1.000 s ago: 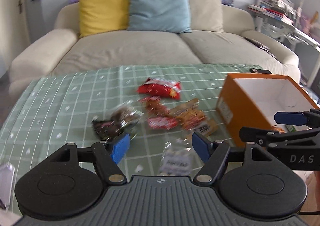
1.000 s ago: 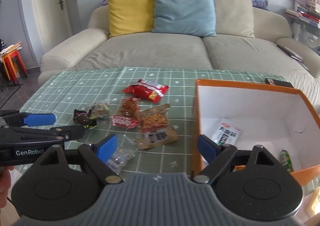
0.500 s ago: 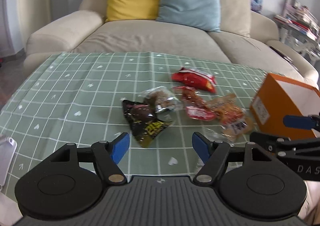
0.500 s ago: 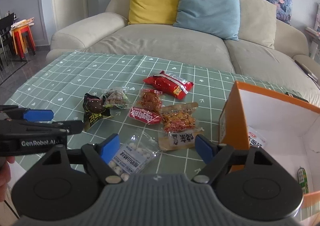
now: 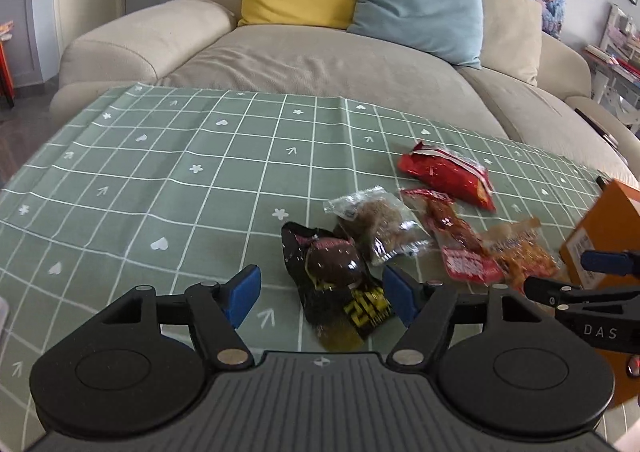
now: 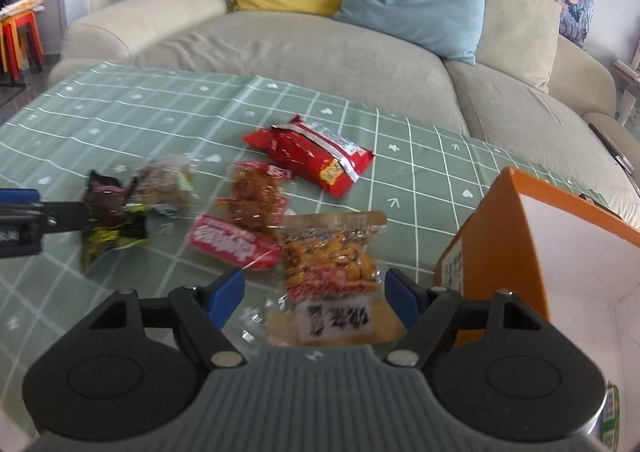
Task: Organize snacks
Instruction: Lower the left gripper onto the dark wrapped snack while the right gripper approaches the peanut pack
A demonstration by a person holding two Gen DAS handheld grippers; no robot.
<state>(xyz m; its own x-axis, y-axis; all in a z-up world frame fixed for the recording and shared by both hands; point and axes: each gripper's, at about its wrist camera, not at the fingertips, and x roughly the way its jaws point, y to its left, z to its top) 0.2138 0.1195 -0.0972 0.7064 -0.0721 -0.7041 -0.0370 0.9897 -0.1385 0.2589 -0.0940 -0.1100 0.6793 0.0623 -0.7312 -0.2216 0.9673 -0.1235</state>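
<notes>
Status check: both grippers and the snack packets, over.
Left gripper open over black egg packet. Right gripper open, jaws just been closing, around orange peanut packet. Nothing blocking.

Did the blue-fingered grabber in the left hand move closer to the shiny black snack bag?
Yes. The left gripper came down toward the black snack bag on the green checked tablecloth; the bag now lies between its open jaws.

Snack packets (image 6: 304, 212) lay bunched on the tablecloth (image 5: 168, 180) ahead of both grippers. The box (image 6: 516, 252) sat just right of the right gripper (image 6: 316, 292), the sofa (image 5: 320, 60) behind it all.
</notes>
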